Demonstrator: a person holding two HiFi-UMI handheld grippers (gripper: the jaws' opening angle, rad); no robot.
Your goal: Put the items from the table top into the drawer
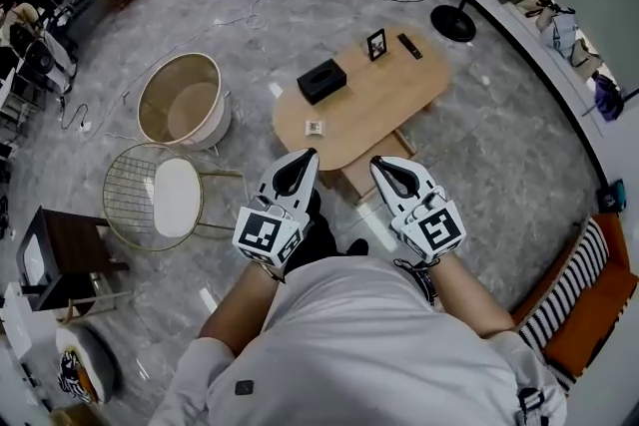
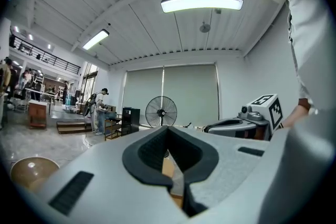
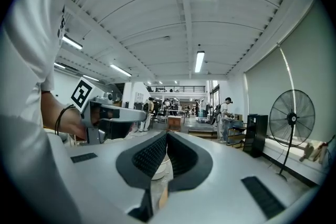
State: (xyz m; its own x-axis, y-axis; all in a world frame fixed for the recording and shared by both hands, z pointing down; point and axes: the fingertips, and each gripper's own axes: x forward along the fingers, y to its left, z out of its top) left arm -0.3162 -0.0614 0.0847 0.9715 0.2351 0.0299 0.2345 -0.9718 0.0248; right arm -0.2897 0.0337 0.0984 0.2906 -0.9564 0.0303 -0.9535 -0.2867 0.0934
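Oval light-wood table (image 1: pixel 379 105) at 12 o'clock held four items | left gripper (image 1: pixel 311 155), right gripper (image 1: pixel 378 162): two, jaws pressed together, empty

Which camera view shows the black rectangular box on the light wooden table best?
The head view. There the black rectangular box lies whole and unobstructed on the light wooden table, seen from above. The left gripper view and the right gripper view do not show the box at all.

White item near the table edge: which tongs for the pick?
Left, likely. The left tongs point almost straight at the white item; the right tongs sit farther to its side. Both are shut and empty, so neither has an edge there.
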